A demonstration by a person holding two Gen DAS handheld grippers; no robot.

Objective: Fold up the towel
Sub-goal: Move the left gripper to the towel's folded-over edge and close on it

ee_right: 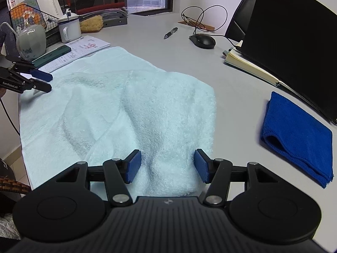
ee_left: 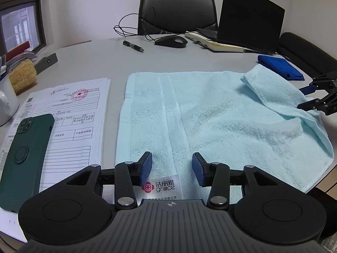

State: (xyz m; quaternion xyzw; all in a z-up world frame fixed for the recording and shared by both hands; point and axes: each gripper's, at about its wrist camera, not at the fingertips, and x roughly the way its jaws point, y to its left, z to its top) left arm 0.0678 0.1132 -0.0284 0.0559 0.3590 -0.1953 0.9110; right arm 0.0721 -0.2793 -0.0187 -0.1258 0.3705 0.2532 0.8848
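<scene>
A light blue towel (ee_left: 221, 122) lies spread on the grey table (ee_left: 94, 57), its far right corner flopped back over itself. My left gripper (ee_left: 172, 156) is open over the towel's near edge, with the white brand label (ee_left: 164, 186) between and below its blue pads. In the right wrist view the towel (ee_right: 126, 109) lies rumpled, and my right gripper (ee_right: 167, 154) is open over its near end, a soft hump of cloth rising between the pads without being pinched. Each gripper shows in the other's view: the right gripper (ee_left: 300, 98) at the towel's right edge, the left gripper (ee_right: 51, 82) at its left edge.
A green phone (ee_left: 25, 158) lies on printed papers (ee_left: 73, 116) left of the towel. A folded dark blue cloth (ee_right: 299, 135) sits to its right. Behind are a laptop (ee_right: 294, 42), notebook (ee_right: 248, 63), mouse (ee_right: 203, 41), pen (ee_right: 170, 32) and mugs (ee_right: 69, 29).
</scene>
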